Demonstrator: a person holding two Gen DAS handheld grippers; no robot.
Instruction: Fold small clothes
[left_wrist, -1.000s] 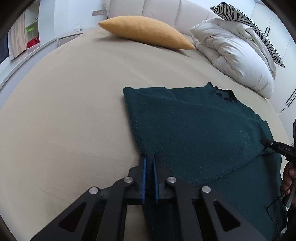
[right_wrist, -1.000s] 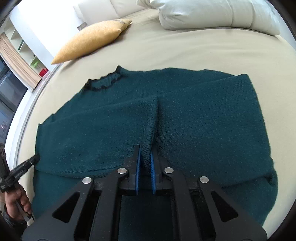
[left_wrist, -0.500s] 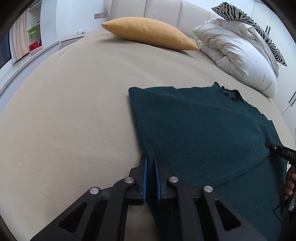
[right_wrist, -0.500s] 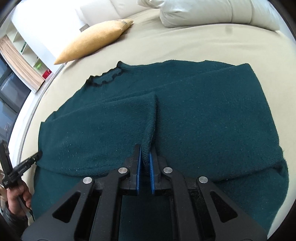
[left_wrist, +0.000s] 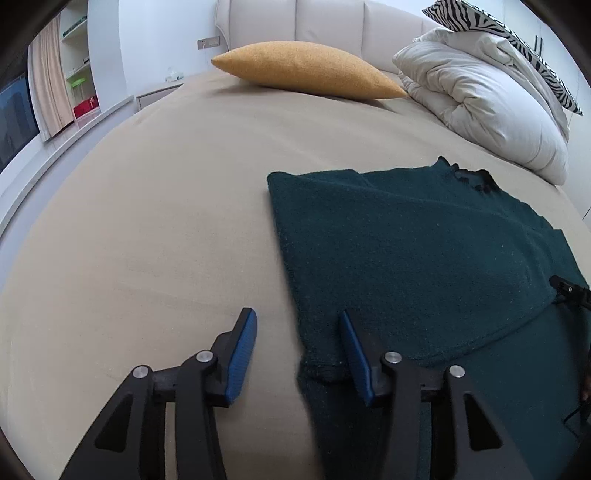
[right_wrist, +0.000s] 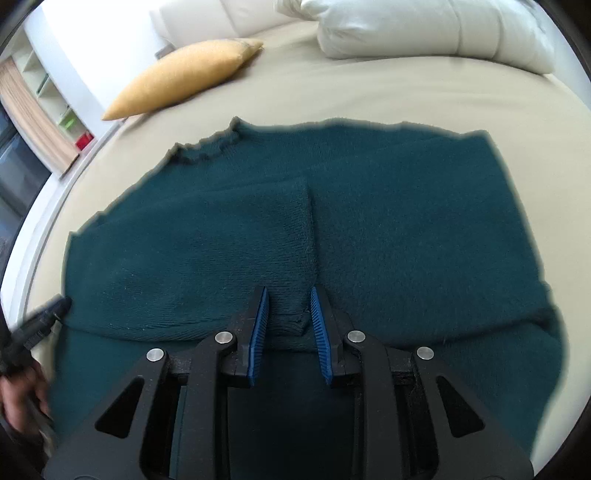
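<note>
dark teal knit sweater (right_wrist: 369, 229), part-folded, flat on bed

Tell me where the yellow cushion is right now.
The yellow cushion lies at the far end of the bed, against the headboard, beyond the dark green sweater. In the left wrist view the white duvet sits right of it.

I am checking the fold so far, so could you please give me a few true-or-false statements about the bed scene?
1. The sweater is dark green. True.
2. A yellow pillow lies on the bed. True.
3. The left tongs clamp the sweater. False: they are opening, pads clear of the edge between them.
4. The sweater hangs off the bed. False: it lies flat on it.
5. The zebra pillow lies on the sweater. False: it sits atop the duvet.
</note>
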